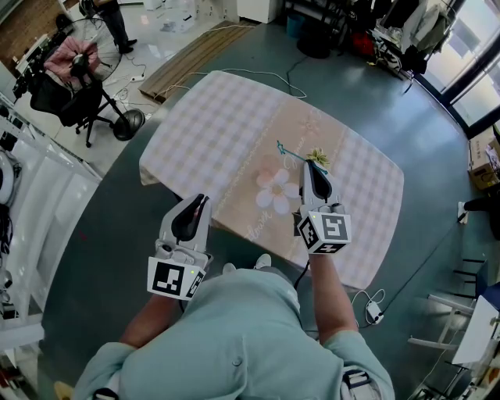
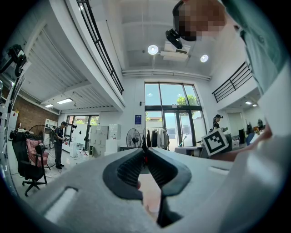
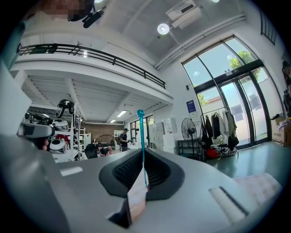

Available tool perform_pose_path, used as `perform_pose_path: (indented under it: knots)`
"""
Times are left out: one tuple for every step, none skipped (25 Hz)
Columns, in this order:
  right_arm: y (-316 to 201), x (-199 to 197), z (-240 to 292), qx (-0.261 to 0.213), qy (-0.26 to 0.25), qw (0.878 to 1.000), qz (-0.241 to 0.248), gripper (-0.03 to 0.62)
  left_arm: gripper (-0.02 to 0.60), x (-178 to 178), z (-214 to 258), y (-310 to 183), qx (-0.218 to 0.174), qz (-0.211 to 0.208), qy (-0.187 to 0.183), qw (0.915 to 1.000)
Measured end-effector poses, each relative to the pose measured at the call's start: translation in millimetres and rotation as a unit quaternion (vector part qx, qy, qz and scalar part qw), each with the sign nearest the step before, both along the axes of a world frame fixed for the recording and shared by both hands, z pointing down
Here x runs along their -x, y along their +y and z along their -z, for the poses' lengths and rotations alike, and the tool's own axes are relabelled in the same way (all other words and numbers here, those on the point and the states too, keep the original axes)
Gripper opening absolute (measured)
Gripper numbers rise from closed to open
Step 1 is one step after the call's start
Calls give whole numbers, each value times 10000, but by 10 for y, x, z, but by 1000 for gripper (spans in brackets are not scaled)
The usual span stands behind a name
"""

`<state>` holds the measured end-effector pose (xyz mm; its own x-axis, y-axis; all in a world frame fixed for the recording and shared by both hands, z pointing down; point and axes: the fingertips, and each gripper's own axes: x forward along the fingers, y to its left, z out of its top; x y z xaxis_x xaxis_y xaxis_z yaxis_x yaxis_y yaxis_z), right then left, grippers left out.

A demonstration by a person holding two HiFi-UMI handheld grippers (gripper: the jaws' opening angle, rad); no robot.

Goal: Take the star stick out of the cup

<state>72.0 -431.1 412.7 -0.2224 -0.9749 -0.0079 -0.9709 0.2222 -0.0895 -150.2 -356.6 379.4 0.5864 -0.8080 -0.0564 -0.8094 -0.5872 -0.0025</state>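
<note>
– Over the near right part of the desk (image 1: pixel 205 125), what might go wrong?

– The right hand-held gripper (image 1: pixel 311 166) has its jaws pressed together on the star stick (image 1: pixel 318 158). The yellow star sits at the jaw tips and the thin teal shaft pokes out beyond them. The shaft is very slim, so a tilt or jolt could let it swivel or slide free and drop onto the cloth. No view shows a cup.

– And the other hand?

– The left hand-held gripper (image 1: pixel 203 198) is pressed together on nothing, just off the desk's near left edge.

– What about the surface and the room?

– A pale checked tablecloth (image 1: pixel 234 109) covers the desk, with a pink band and a white flower print (image 1: pixel 275 190) near the near edge. The floor around it is grey-green, with cables (image 1: pixel 258 73) trailing past the far edge. A black wheeled chair (image 1: pixel 70 101) stands off to the left and a person (image 1: pixel 116 23) stands beyond it. The hall has tall glass doors (image 2: pixel 175 123).
</note>
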Motion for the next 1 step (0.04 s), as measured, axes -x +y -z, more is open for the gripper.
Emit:
perform_pose_path:
  knots:
    - [1, -1, -5, 1, 3, 10000, -2, 9, 35, 0, -3, -1, -3, -2, 2, 10000]
